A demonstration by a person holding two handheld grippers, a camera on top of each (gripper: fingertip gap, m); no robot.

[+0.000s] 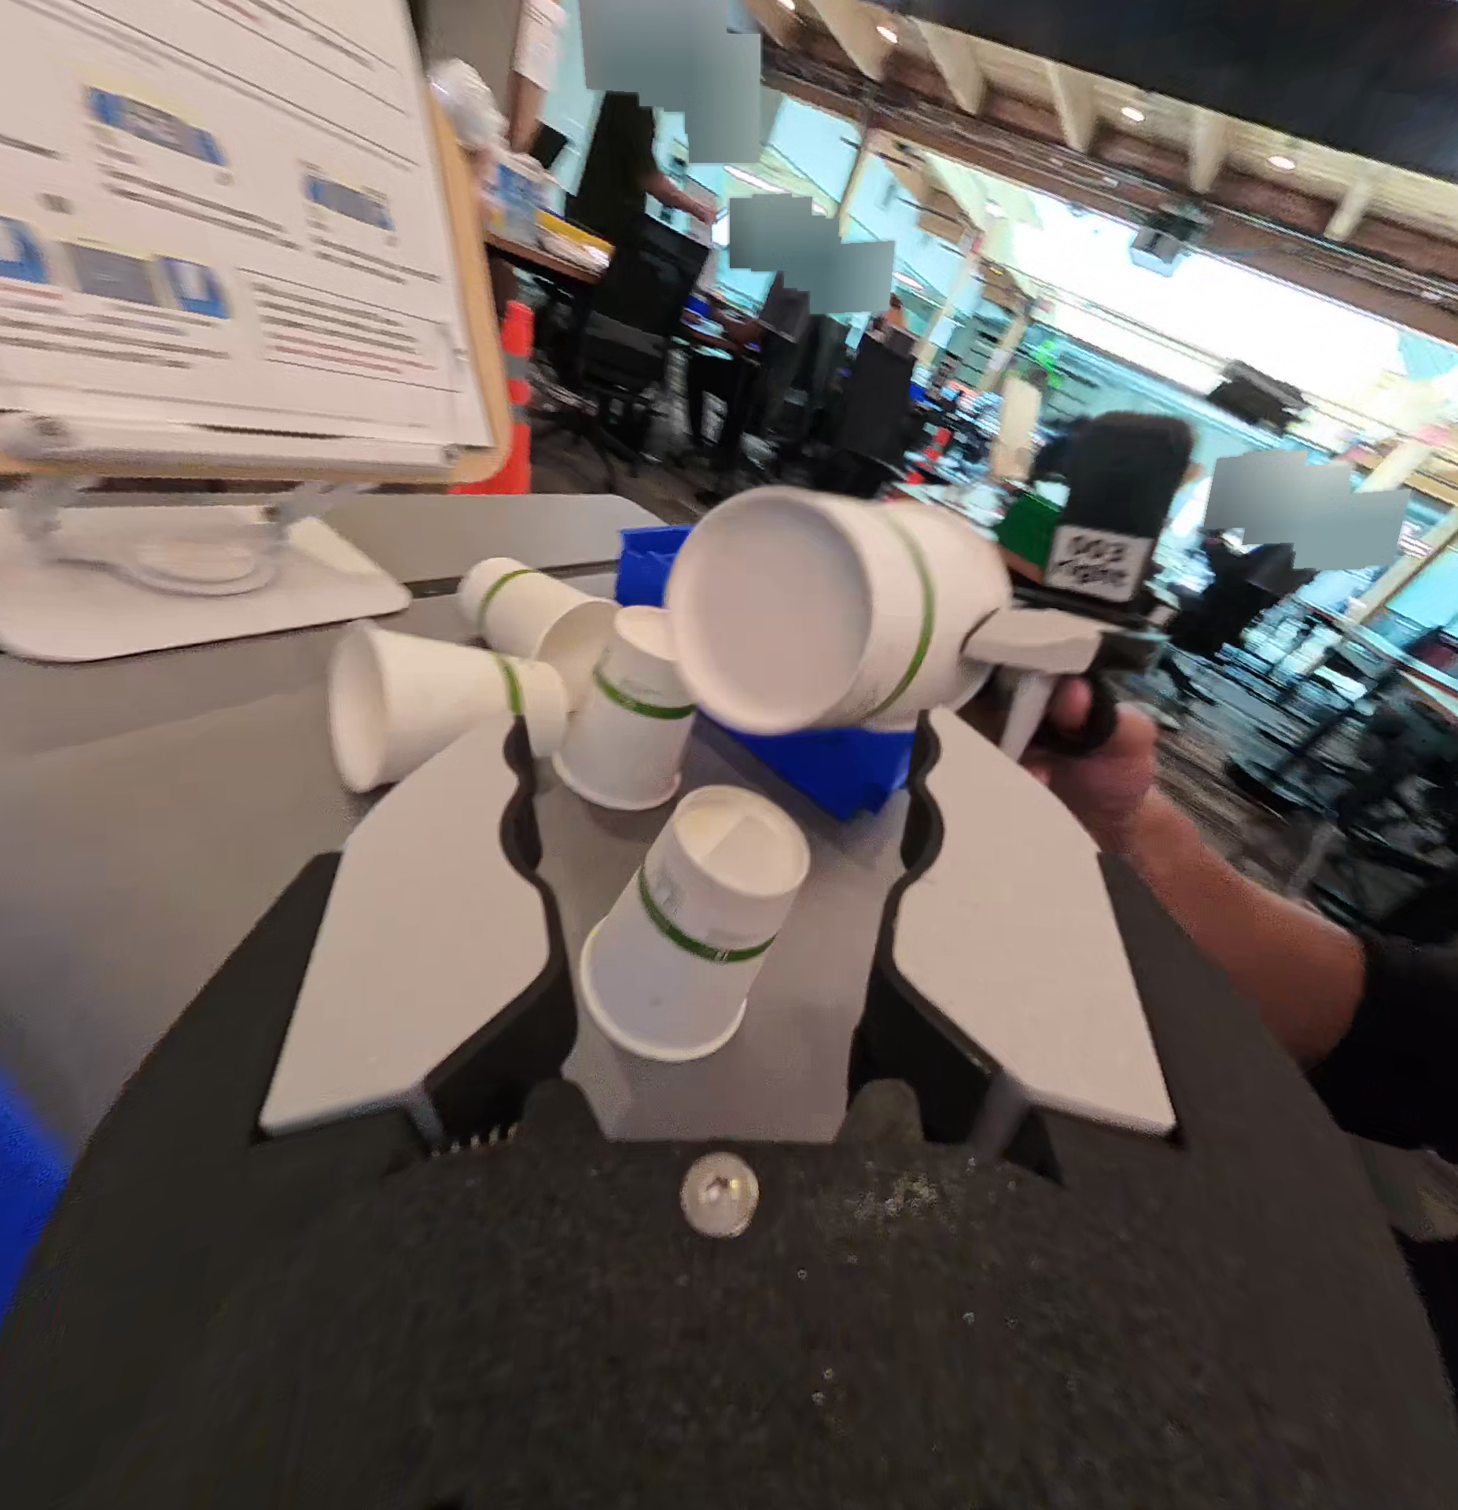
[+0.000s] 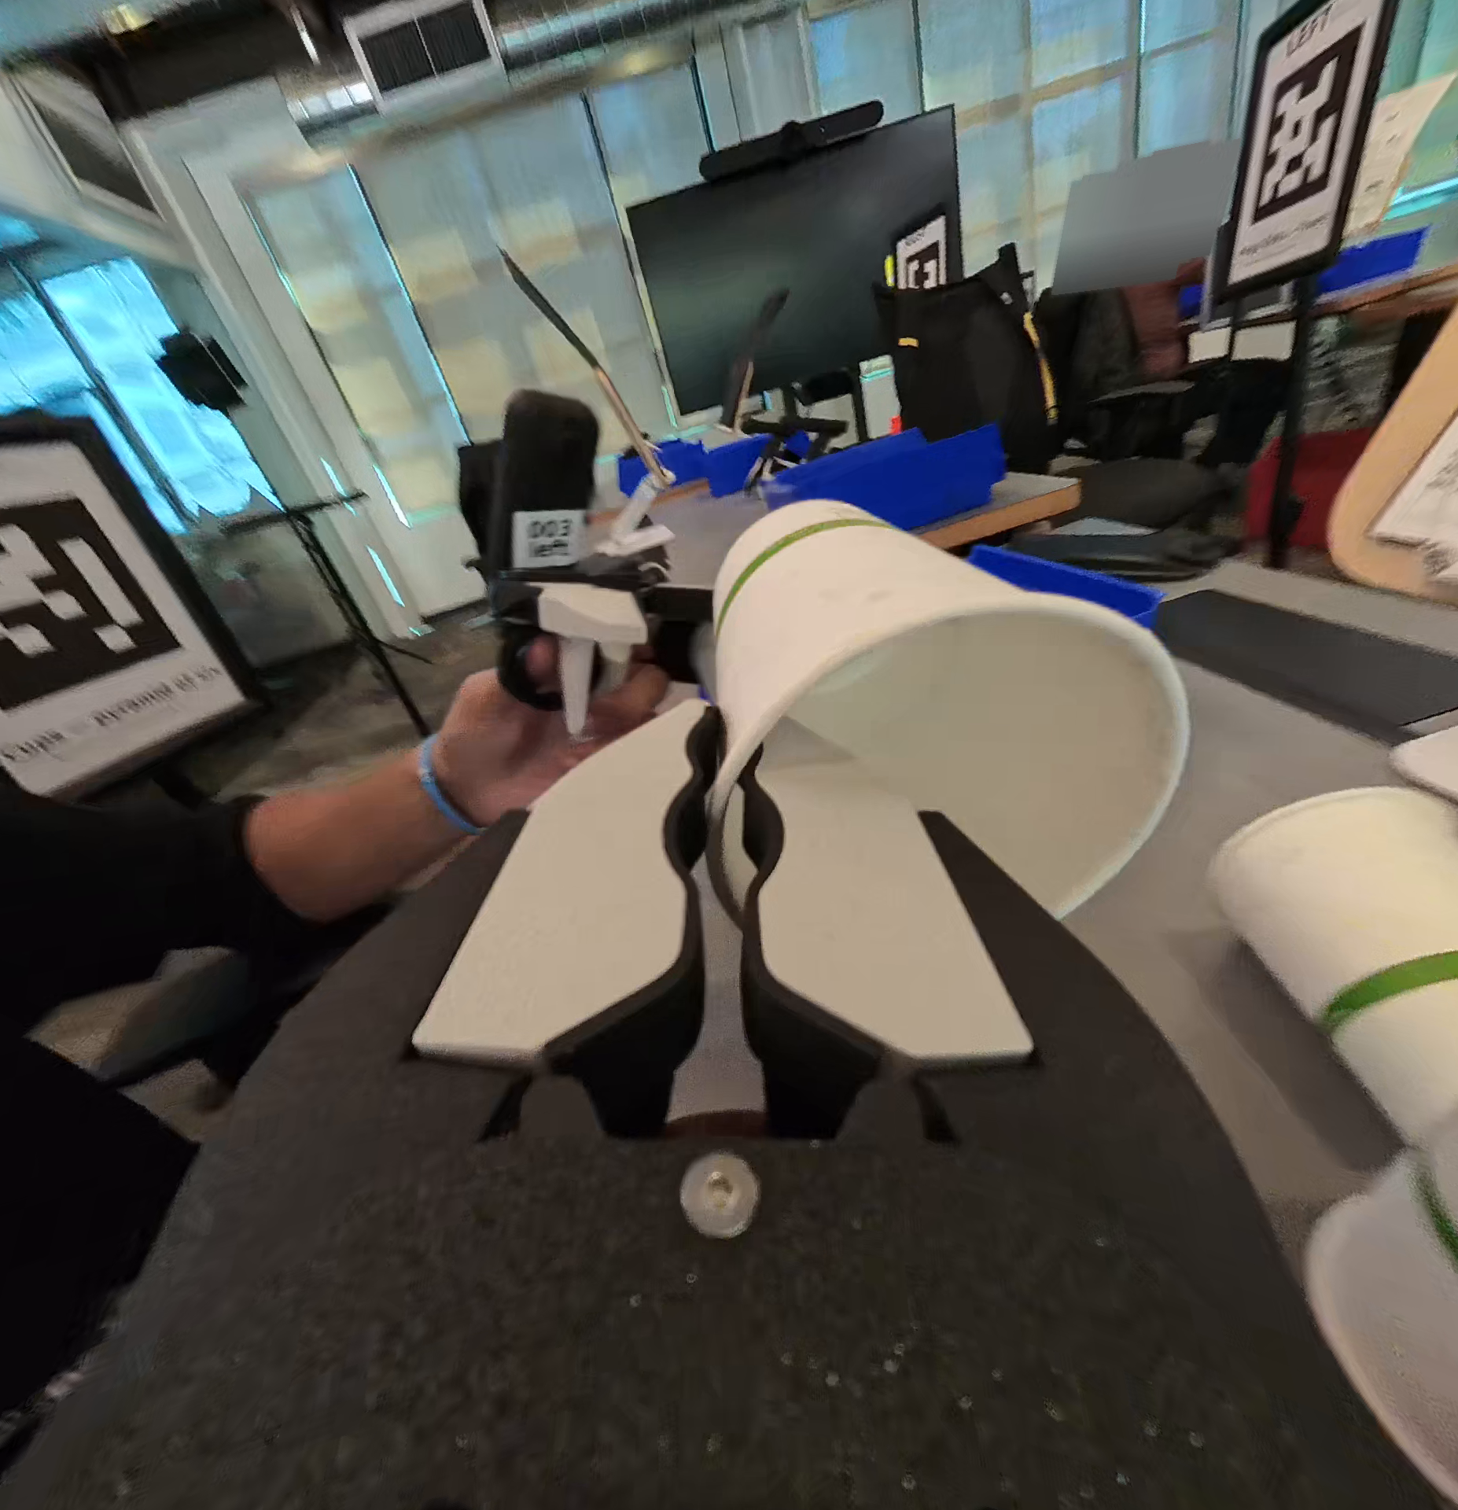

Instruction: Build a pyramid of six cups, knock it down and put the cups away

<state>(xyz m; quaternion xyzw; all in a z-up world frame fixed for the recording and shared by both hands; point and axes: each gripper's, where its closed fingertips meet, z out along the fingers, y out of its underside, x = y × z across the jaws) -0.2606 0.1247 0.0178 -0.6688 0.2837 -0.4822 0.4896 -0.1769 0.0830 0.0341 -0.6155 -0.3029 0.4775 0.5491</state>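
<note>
Right wrist view: right gripper (image 2: 730, 784) pinches the rim wall of a white paper cup (image 2: 914, 678), held on its side above the grey table (image 2: 1298, 735).
Left gripper (image 1: 722, 825): spread wide, holding nothing, over a toppled cup (image 1: 693, 923).
Scattered cups: four lie or lean near the blue bin (image 1: 824, 768).
Technique: probably nest gently; thin, tapered, green-banded walls crush easily.
</note>
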